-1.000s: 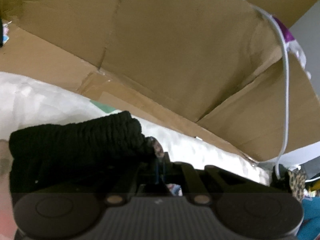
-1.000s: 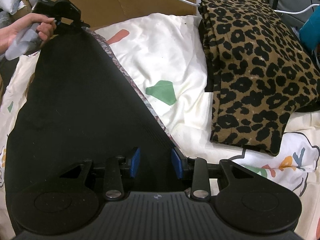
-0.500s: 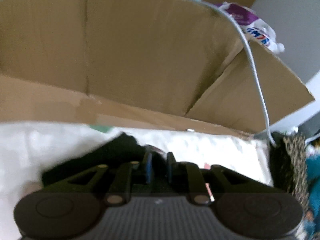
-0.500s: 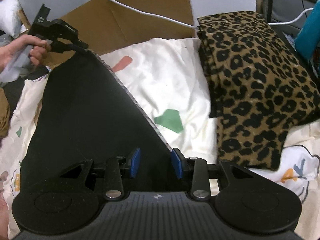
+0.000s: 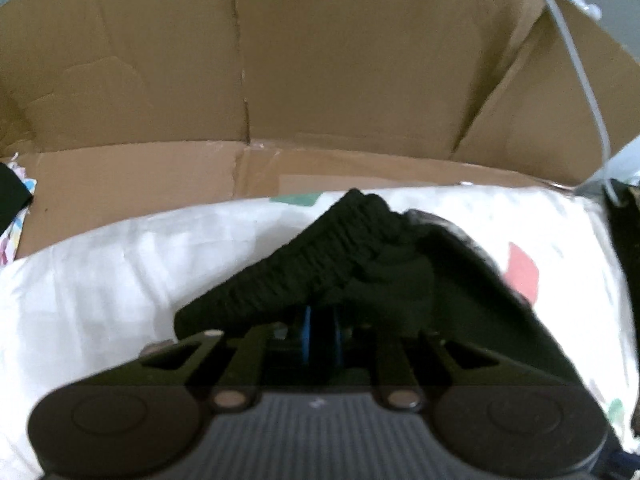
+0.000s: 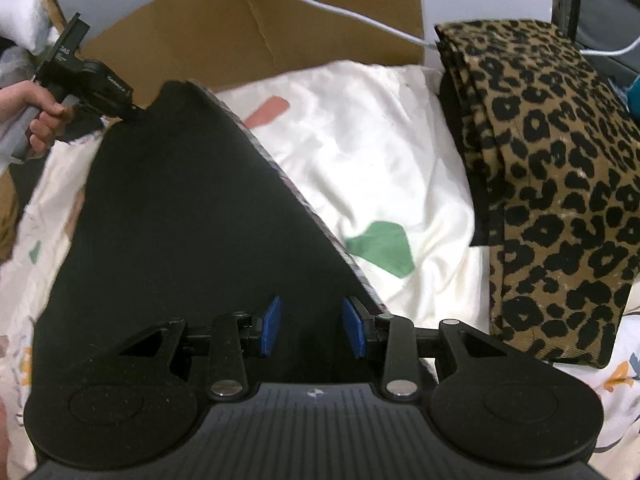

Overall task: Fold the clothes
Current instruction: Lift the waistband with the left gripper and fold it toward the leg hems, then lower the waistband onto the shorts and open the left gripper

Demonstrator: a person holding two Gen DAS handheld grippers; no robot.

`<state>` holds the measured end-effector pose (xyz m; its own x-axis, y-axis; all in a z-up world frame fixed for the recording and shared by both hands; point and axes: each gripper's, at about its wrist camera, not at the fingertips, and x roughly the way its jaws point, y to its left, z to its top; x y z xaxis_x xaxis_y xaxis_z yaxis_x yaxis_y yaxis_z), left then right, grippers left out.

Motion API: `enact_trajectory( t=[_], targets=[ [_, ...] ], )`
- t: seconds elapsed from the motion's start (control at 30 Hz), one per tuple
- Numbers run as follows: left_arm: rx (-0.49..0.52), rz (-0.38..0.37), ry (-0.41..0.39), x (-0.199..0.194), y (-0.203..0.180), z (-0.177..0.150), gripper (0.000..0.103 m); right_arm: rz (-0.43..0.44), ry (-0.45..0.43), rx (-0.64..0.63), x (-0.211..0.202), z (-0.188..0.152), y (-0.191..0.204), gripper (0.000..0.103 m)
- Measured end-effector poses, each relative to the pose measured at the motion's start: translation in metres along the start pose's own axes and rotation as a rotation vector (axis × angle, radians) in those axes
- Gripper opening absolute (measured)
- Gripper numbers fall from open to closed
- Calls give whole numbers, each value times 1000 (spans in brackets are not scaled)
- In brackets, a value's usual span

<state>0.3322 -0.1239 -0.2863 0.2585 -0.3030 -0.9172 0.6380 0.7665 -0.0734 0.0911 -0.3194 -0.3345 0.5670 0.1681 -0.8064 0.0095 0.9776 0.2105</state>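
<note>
In the right wrist view, a black garment [image 6: 180,216] lay stretched across the left half of the frame over a white patterned bedsheet [image 6: 372,152], its right edge running as a taut diagonal from the upper left down to the lower centre. That straight line suggested the cloth was being held under tension between two corners, probably to keep a fold edge clean.

The left claw [image 6: 134,114], gripped by a person's hand [image 6: 38,120] at the upper left, was pinched closed on the garment's far corner. The left wrist view agreed: its blue pads [image 5: 306,332] sat close together at lower centre with bunched, ribbed black fabric, perhaps a waistband, rising just above them. That view was blurred, so how much cloth sat between the pads could not be told.

The right claw [image 6: 312,330] showed at lower centre with its blue pads clearly spread apart. Black cloth lay in the gap, but neither pad appeared to press on it; whether it was letting go or about to close could not be settled.

A folded leopard-print garment [image 6: 552,184] lay along the right of the frame, apart from the black one, likely set aside as finished. Flattened cardboard [image 6: 256,28] stood behind the bed, with a white cable [image 6: 320,4] across it.
</note>
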Motion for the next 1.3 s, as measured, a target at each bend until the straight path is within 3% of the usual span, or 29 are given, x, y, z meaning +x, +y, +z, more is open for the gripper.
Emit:
enact_trajectory(
  t=[0.23, 0.33, 0.63, 0.7, 0.77, 0.97, 1.17, 1.3],
  targets=[
    [34, 42, -82, 21, -8, 8, 11, -130, 21, 57, 9, 3, -21, 41],
    [15, 54, -62, 14, -8, 15, 11, -118, 22, 103, 5, 1, -29, 41],
    [70, 56, -86, -39, 6, 3, 12, -54, -66, 56, -20, 5, -13, 41],
    [57, 47, -68, -47, 13, -5, 15, -31, -52, 40, -18, 4, -9, 41],
    [11, 17, -33, -50, 22, -15, 25, -8, -38, 24, -16, 3, -4, 41],
    [-38, 36, 31, -21, 38, -37, 36, -1, 48, 21, -3, -7, -1, 41],
    [26, 87, 18, -8, 44, -45, 46, -46, 98, 33, -2, -16, -13, 39],
    [55, 95, 1, -22, 45, -44, 46, -75, 116, 35, -6, -20, -20, 29]
  ],
)
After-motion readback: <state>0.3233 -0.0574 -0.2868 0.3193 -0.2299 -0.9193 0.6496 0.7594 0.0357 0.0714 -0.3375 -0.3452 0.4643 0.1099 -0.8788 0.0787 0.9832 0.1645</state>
